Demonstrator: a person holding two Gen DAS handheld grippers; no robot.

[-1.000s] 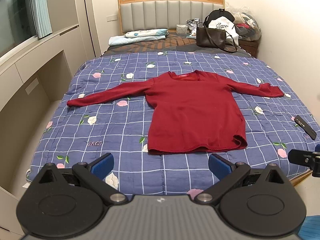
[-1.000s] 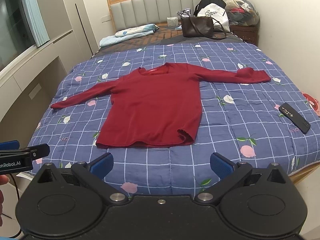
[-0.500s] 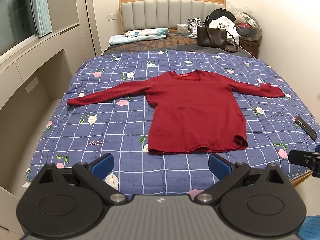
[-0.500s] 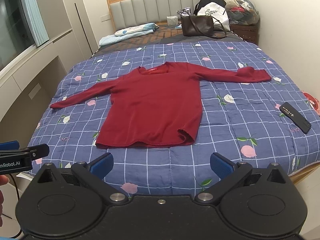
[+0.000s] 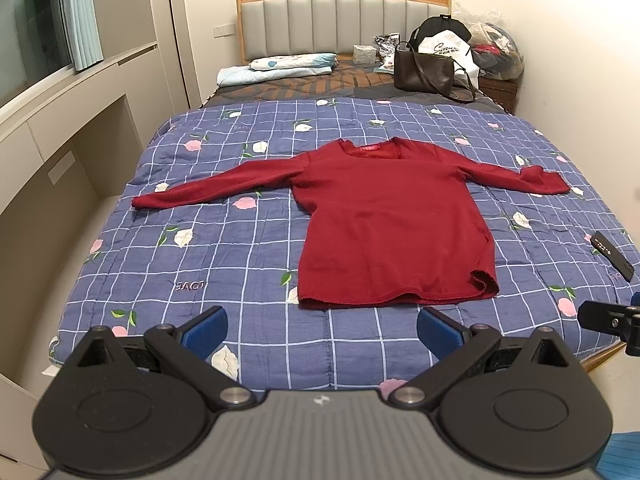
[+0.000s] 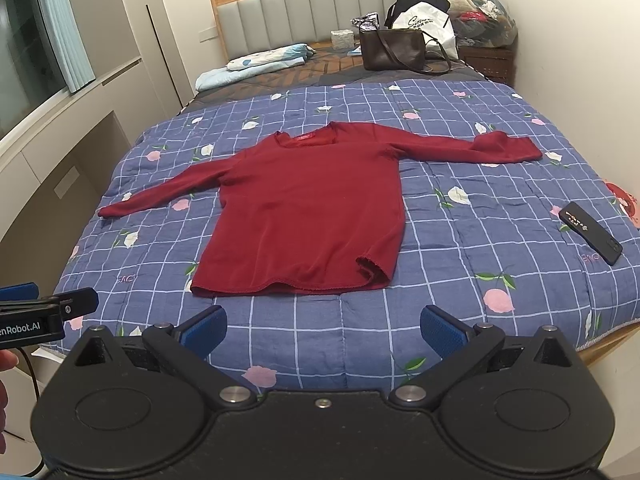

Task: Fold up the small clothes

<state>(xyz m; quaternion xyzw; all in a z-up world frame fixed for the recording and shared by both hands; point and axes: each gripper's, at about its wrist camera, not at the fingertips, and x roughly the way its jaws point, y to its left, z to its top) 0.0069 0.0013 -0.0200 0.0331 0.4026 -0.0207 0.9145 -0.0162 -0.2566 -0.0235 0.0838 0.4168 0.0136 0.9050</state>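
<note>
Our left gripper [image 5: 320,326] hangs over the foot of the bed with its blue-padded fingers [image 5: 205,326] spread wide and nothing between them; our right gripper [image 6: 322,328] beside it is likewise wide and empty. Neither touches cloth.

Straight ahead of both, the dark red long-sleeved knit top [image 5: 390,224] lies flat and face up on the blue checked quilt with pink and white flowers [image 5: 240,252]. Its long axis runs away from us, hem nearest, neckline toward the padded grey headboard in a wooden frame [image 5: 344,20]. The sleeves stretch out crosswise, one to each side, so the garment makes a broad T.

The hem [image 5: 396,298] is the closest edge, just beyond the fingertips in both views. In the left wrist view it sits a little right of centre; in the right wrist view [image 6: 292,286] it sits left of centre. So the body lies between our two grippers, each about equally near its own hem corner. The right-hand hem corner [image 6: 376,270] is curled up slightly.

The sleeve cuffs are farther off: the one on our left [image 5: 140,202] reaches toward the window side, the one on our right [image 6: 516,148] toward the wall. We judge the folding has not started, and each sleeve would fall to the gripper on its own side.

A black flat remote-like bar [image 6: 592,236] lies on the quilt well apart from the top, to our right. A brown leather shoulder bag [image 5: 424,70] sits far off by the headboard.
</note>
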